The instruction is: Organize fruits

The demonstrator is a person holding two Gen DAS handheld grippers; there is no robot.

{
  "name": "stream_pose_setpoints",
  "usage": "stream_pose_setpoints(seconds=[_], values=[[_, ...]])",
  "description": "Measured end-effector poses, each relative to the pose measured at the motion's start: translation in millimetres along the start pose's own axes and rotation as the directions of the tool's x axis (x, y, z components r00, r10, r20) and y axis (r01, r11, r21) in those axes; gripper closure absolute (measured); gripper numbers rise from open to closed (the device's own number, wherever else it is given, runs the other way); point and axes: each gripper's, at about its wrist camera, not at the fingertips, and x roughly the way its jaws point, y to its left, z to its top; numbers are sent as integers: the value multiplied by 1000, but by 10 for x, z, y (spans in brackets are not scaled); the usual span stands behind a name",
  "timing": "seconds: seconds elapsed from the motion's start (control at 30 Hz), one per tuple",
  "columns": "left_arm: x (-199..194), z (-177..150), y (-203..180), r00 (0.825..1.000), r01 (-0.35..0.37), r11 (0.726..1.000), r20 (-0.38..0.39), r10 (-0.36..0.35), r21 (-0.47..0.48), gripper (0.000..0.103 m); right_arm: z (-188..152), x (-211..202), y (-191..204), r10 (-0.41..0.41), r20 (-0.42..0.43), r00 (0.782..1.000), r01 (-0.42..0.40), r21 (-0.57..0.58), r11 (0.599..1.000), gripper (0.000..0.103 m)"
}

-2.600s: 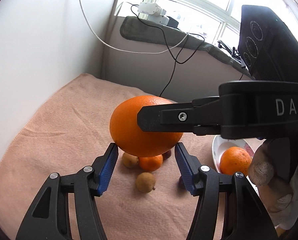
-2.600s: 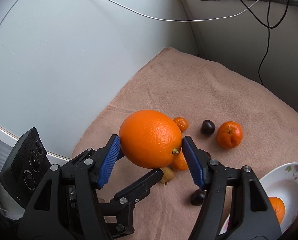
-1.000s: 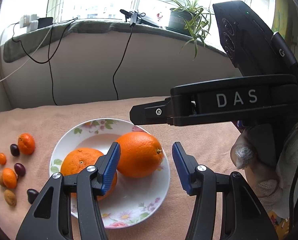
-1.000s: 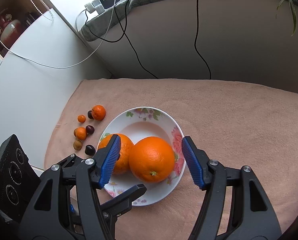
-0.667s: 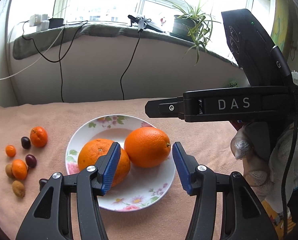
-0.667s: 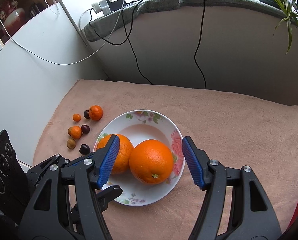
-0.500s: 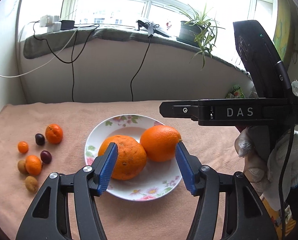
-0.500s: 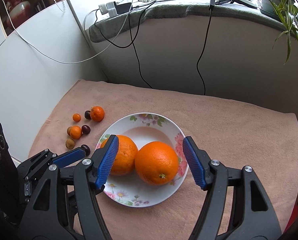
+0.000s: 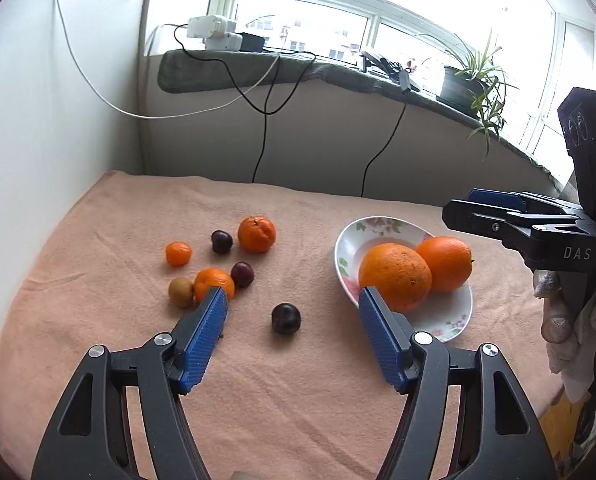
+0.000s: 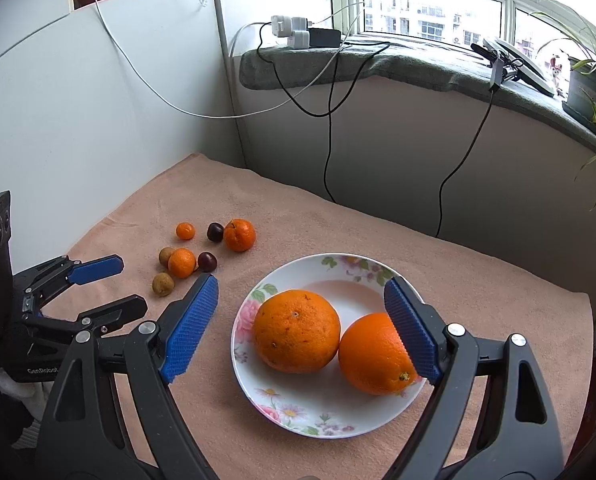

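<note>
Peach towel-covered surface (image 9: pixel 298 392) lies under both spread, empty tongs, left (image 9: pixel 292 314) and right (image 10: pixel 301 320), jaws just widened. Two large oranges (image 10: pixel 296 330) sit in the white floral plate (image 10: pixel 298 412); small fruits (image 9: pixel 214 280) remain loose, best approached squarely and pinched gently.

I'm seeing a white plate (image 10: pixel 298 414) with pink and green flowers carrying two bright orange oranges (image 10: pixel 296 330), lying on a peach-pink towel (image 9: pixel 298 400). Beside it are dark purple cherries (image 9: pixel 286 318) and small orange mandarins (image 9: pixel 256 233). My gripper pads (image 10: pixel 192 328) are showing ribbed blue.
</note>
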Motion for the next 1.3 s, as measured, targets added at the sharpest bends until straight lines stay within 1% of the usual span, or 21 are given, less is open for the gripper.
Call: stream_pose_setpoints(seconds=[0.17, 0.33, 0.4, 0.47, 0.53, 0.63, 0.7, 0.73, 0.87, 1.03, 1.3], values=[[-10, -118, 297, 999, -39, 999, -17, 39, -31, 35, -12, 100, 265, 41, -18, 999, -42, -55, 998, 15], [82, -212, 497, 998, -47, 997, -46, 44, -65, 35, -67, 272, 592, 70, -64, 996, -79, -148, 986, 16], [127, -242, 552, 997, -45, 996, -59, 40, -76, 43, -100, 354, 730, 82, -90, 993, -97, -178, 979, 19], [169, -266, 595, 997, -36, 996, -71, 30, -84, 53, -127, 447, 848, 97, -124, 988, -121, -206, 971, 31], [211, -287, 625, 996, -30, 996, -83, 23, -89, 59, -153, 541, 947, 106, -158, 982, -140, -229, 963, 39], [263, -328, 667, 995, -22, 995, -100, 13, -95, 63, -178, 682, 1036, 115, -204, 972, -164, -243, 956, 52], [301, -341, 709, 994, -10, 994, -110, -2, -108, 65, -179, 779, 1069, 118, -230, 966, -175, -250, 952, 58], [312, -344, 723, 994, -8, 994, -112, -5, -113, 69, -182, 825, 1080, 115, -242, 964, -177, -252, 951, 59], [358, -354, 779, 992, 2, 992, -122, -17, -129, 73, -190, 993, 1123, 90, -274, 957, -167, -272, 948, 61], [366, -345, 795, 992, 11, 991, -122, -27, -132, 73, -184, 1151, 1092, 60, -305, 950, -151, -283, 947, 65], [432, -324, 774, 990, 20, 993, -136, -37, -120, 75, -188, 1299, 1133, 26, -332, 943, -138, -318, 938, 65]])
